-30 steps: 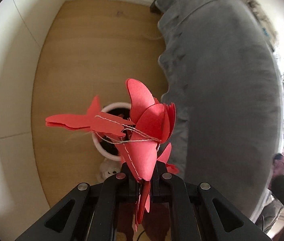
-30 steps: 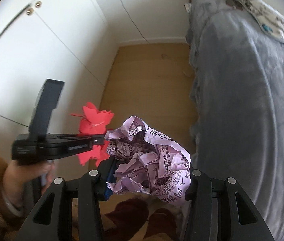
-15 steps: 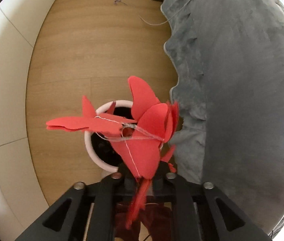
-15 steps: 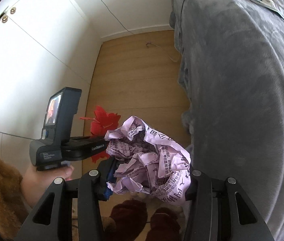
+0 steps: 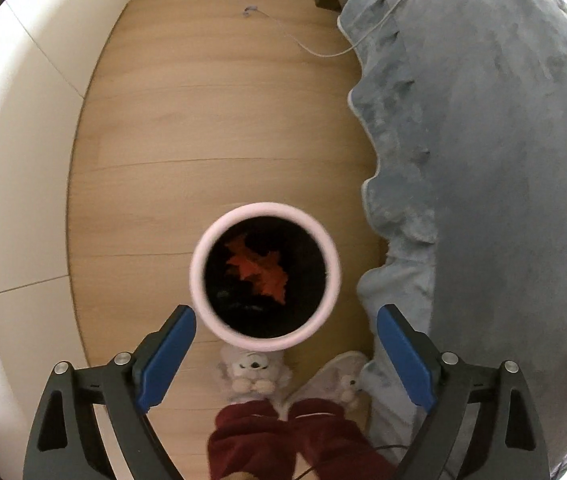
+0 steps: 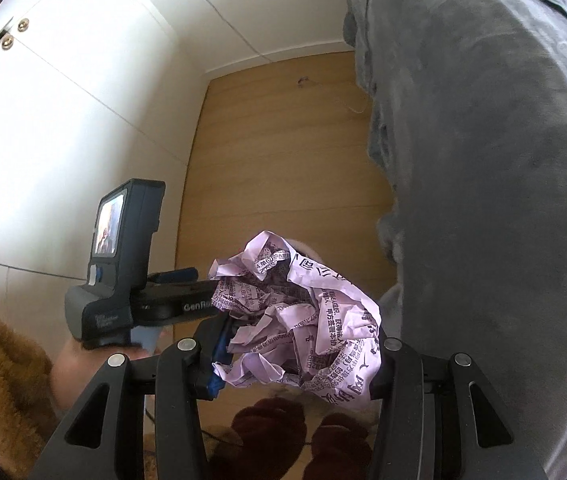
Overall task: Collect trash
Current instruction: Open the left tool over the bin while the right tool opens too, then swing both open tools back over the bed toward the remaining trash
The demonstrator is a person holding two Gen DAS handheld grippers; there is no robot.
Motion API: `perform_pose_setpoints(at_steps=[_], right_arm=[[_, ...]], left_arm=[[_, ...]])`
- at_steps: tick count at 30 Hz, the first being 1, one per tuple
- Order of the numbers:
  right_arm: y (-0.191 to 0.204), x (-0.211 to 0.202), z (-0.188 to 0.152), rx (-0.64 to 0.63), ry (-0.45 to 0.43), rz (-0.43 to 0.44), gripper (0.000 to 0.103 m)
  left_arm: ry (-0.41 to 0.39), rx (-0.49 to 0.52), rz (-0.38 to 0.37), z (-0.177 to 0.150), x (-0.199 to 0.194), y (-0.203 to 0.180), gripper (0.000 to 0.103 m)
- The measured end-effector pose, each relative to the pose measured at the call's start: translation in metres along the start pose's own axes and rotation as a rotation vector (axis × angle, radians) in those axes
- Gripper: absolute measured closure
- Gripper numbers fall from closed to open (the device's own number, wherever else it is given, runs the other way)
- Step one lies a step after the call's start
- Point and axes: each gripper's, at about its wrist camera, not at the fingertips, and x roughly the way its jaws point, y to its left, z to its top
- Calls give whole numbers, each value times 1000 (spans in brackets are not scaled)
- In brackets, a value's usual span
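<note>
A round bin with a white rim [image 5: 203,248] and a dark inside stands on the wooden floor. The red paper cut-outs [image 5: 259,268] lie inside it. My left gripper [image 5: 283,356] is open and empty, directly above the bin's near edge. My right gripper [image 6: 299,360] is shut on a crumpled ball of pale purple printed paper [image 6: 299,312]. The ball hides most of the bin in the right wrist view. The left gripper's body [image 6: 123,276] shows at the left of the right wrist view.
A bed under a grey blanket [image 5: 483,160] fills the right side. White cupboard doors [image 6: 63,120] line the left. A thin cable [image 5: 307,46] lies on the floor at the far end. The person's plush slippers [image 5: 255,372] stand just below the bin.
My left gripper opened and the red paper cut-outs dropped into the bin. The right gripper kept its hold on the purple paper ball and tilted slightly toward the bin.
</note>
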Motion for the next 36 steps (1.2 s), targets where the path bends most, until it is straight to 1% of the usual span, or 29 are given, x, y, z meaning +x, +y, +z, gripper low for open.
perform_pose_setpoints(at_steps=[3, 8, 10, 15, 18, 21, 22, 25, 27, 31, 34, 36], right_arm=[[8, 14, 4, -18, 18, 25, 56], [24, 47, 11, -28, 58, 68, 56], [32, 62, 14, -31, 80, 83, 56], [50, 90, 17, -43, 116, 96, 54], [57, 100, 19, -51, 128, 72, 49], [60, 109, 19, -68, 147, 34, 41], [60, 112, 19, -71, 154, 32, 40], [60, 115, 20, -75, 159, 29, 40], [58, 118, 20, -74, 174, 12, 40], [58, 114, 19, -65, 178, 6, 40], [58, 101, 22, -68, 159, -8, 40], [57, 87, 24, -58, 140, -10, 40]], left_arm=[[1, 1, 28, -9, -6, 13, 11], [-40, 2, 118, -27, -18, 39, 11], [-44, -5, 137, -35, -23, 51, 11], [-41, -25, 148, -45, -30, 68, 11], [-40, -36, 144, -47, -31, 73, 11], [-38, -44, 139, -47, -28, 75, 11], [-39, -47, 138, -47, -28, 76, 11], [-47, -52, 132, -47, -27, 75, 11], [-49, -50, 129, -46, -27, 75, 11], [-54, -39, 125, -46, -32, 72, 11], [-74, -18, 127, -42, -45, 66, 11], [-111, 10, 126, -38, -61, 57, 11]])
